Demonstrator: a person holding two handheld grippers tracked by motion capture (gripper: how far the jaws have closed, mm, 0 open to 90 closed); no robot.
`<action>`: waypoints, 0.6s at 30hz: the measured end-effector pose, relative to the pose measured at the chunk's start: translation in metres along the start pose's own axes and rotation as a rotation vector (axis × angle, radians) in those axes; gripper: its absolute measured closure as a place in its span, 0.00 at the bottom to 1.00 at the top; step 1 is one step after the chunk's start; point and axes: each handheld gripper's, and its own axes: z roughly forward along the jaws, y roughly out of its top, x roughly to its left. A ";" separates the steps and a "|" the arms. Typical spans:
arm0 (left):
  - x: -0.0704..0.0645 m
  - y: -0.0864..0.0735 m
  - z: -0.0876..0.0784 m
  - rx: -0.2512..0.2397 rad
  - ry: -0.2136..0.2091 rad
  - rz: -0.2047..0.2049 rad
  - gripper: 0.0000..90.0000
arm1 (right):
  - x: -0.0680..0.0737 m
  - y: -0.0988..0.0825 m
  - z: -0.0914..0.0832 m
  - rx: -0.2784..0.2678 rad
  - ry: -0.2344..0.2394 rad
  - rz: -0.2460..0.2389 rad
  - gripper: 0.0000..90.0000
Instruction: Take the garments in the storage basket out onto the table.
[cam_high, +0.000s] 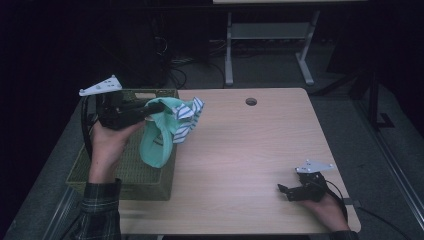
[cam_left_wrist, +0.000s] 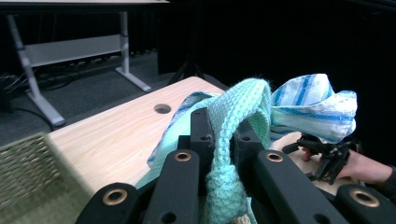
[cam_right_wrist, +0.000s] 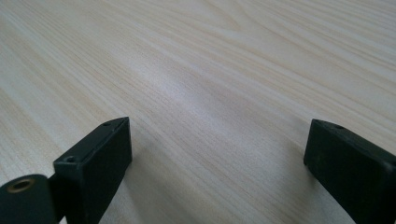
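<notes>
With the left tongs (cam_high: 159, 107) clamped on the mint-green cloth (cam_high: 156, 137) and the right tongs (cam_high: 284, 191) apart on the tabletop (cam_high: 250, 150), lift until the hanging cloth clears the wicker basket (cam_high: 131, 172).

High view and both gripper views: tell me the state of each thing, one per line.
Left gripper: shut on the green cloth, raised beside the basket.
Green cloth: held, hanging above the basket's edge.
Striped cloth: lifted off the table, tangled with the green cloth.
Basket: upright on the table.
Right gripper: open, holding nothing.

Dim lab: desks (cam_high: 270, 30), floor cables (cam_high: 175, 70)
</notes>
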 end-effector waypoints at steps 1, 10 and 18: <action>-0.002 0.001 0.003 -0.001 -0.005 0.001 0.92 | 0.000 0.000 0.000 -0.001 0.000 -0.001 0.08; -0.015 0.006 0.027 0.016 -0.053 0.020 0.92 | 0.000 0.000 0.000 0.001 0.001 0.003 0.08; -0.024 0.001 0.043 0.018 -0.098 0.020 0.92 | 0.000 0.000 0.000 0.001 0.001 0.002 0.08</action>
